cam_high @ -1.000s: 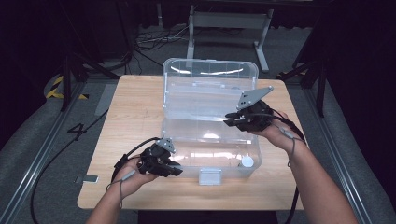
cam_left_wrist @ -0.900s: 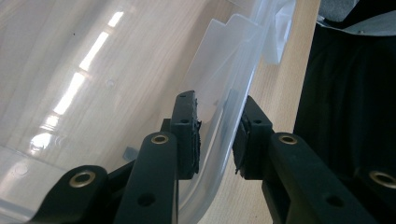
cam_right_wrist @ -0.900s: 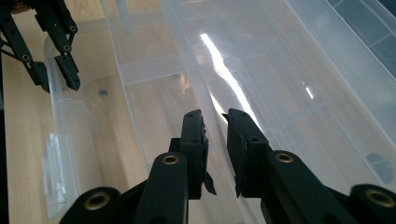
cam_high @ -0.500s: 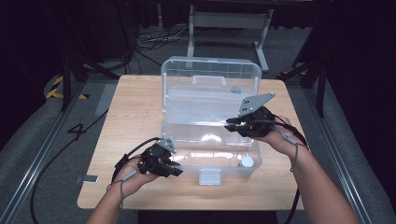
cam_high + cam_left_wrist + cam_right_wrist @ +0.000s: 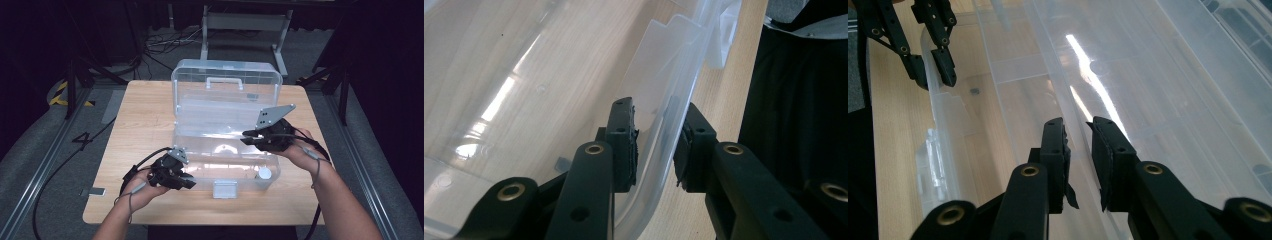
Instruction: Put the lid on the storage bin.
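A clear plastic box [image 5: 225, 165] sits on the wooden table [image 5: 145, 120], and its lid [image 5: 225, 100] stands raised behind it. At the box's front left corner, my left gripper [image 5: 189, 184] is shut on the front wall. In the left gripper view the rim [image 5: 659, 145] passes between the pads of that gripper [image 5: 656, 150]. From the right side, my right gripper [image 5: 246, 136] reaches in and is shut on a clear ridge [image 5: 1048, 75] along the line where lid and base meet. That ridge runs between its jaws [image 5: 1079, 150]. The left gripper [image 5: 933, 65] shows far off in that view.
A white latch [image 5: 225, 189] hangs at the box's front. A small white round thing [image 5: 263, 173] sits in the front right corner of the box. On the table's near left edge lies a small grey piece [image 5: 95, 191]. Cables and a metal stand lie on the floor beyond.
The lid stands a little more upright, with its handle now facing me. My right gripper has shifted slightly toward me. The left gripper has kept still.
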Action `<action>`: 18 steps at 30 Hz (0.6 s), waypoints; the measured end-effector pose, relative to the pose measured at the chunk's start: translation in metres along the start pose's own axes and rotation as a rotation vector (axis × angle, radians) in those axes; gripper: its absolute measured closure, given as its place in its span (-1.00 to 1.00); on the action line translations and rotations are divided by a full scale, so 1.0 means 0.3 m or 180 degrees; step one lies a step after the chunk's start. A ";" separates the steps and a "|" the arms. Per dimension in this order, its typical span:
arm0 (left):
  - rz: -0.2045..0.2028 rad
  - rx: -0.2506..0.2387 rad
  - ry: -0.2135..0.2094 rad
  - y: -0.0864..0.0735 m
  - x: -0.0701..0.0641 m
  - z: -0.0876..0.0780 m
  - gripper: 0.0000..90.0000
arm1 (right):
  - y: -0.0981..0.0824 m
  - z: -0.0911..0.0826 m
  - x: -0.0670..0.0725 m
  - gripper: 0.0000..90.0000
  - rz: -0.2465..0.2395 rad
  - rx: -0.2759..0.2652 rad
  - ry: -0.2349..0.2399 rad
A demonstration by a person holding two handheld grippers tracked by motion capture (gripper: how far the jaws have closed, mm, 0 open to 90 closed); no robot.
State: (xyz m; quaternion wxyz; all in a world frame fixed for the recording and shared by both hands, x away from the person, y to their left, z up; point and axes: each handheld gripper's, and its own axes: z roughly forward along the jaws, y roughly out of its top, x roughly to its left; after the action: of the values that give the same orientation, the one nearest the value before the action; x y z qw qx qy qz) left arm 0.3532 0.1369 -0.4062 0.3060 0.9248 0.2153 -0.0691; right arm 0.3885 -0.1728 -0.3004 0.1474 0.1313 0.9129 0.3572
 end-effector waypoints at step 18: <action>-0.0007 -0.0006 -0.0009 0.000 -0.001 0.000 0.60 | -0.016 -0.002 0.028 0.74 -0.0046 -0.0004 -0.0005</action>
State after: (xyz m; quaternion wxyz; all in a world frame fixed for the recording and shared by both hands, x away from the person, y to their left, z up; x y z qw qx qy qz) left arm 0.3530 0.1368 -0.4062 0.3071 0.9242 0.2159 -0.0705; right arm 0.3800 -0.1738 -0.3047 0.1508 0.1250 0.9135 0.3566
